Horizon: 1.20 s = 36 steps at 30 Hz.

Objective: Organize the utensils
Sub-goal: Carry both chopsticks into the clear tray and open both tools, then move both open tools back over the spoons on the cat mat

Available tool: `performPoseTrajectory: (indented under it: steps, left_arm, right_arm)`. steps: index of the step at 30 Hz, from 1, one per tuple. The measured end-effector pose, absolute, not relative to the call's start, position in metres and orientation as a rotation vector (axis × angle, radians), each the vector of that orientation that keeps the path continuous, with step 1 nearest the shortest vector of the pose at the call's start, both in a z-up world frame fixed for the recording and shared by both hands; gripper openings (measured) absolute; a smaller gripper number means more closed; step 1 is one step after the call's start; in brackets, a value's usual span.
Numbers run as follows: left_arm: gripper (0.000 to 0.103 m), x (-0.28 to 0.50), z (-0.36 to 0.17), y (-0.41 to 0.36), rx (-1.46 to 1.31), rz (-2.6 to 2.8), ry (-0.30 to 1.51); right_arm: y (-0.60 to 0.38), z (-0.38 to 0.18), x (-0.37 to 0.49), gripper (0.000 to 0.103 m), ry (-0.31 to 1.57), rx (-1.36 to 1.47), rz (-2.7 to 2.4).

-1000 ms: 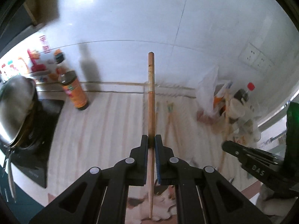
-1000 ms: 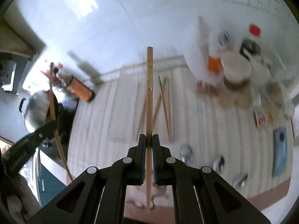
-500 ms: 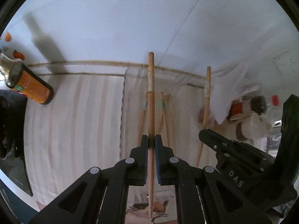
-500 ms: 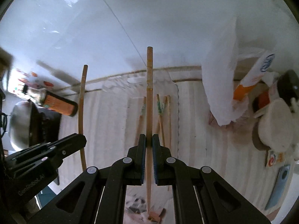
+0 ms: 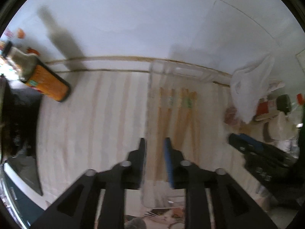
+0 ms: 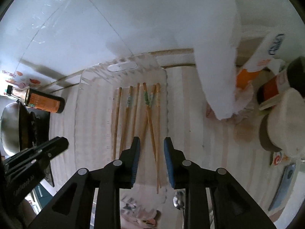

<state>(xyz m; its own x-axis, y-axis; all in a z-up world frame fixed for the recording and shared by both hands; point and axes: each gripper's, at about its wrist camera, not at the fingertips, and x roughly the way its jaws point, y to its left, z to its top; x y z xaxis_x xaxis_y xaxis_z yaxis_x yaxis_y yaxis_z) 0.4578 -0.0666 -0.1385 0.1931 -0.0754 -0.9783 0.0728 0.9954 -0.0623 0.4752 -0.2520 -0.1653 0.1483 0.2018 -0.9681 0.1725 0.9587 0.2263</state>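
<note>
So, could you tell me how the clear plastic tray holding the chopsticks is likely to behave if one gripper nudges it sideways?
The clear plastic tray looks thin-walled, so it is probably light and would slide on the countertop rather than resist. The chopsticks lie loose inside and uneven, two of them crossed, so they would likely roll or shift. Its low, wide shape makes tipping unlikely.

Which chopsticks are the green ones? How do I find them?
Look on the striped counter for the clear plastic tray against the white wall. Wooden chopsticks lie side by side in it. The green ones are the two right of the middle that cross each other; their neighbours are plain or have a paler band.
</note>
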Motion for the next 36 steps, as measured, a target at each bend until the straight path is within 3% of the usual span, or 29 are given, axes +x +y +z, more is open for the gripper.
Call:
performPoseTrajectory:
  steps: [2,3,6,8,12,15,36]
  left_arm:
    - [0.062,0.449,-0.134,-0.065,0.039,-0.07,1.325]
    - [0.066,0.443,-0.131,-0.064,0.06,-0.05,1.292]
    - [0.079,0.424,-0.126,-0.061,0.109,-0.006,1.204]
    - [0.099,0.411,-0.125,-0.058,0.117,0.001,1.171]
    - [0.103,0.385,-0.121,-0.056,0.122,-0.003,1.122]
    - [0.103,0.369,-0.115,-0.055,0.13,0.001,1.094]
    - [0.103,0.267,-0.03,-0.045,0.084,-0.046,0.916]
  right_arm:
    - [-0.253,-0.157,0.462,0.051,1.394,0.27,-0.01]
    - [-0.254,-0.155,0.458,0.06,1.381,0.255,-0.024]
    - [-0.255,-0.146,0.432,0.077,1.328,0.171,-0.086]
    - [-0.256,-0.143,0.415,0.086,1.298,0.147,-0.109]
    - [-0.249,-0.138,0.385,0.099,1.247,0.095,-0.154]
    - [-0.246,-0.129,0.365,0.102,1.209,0.084,-0.18]
    - [-0.231,-0.01,0.26,0.103,0.942,0.074,-0.192]
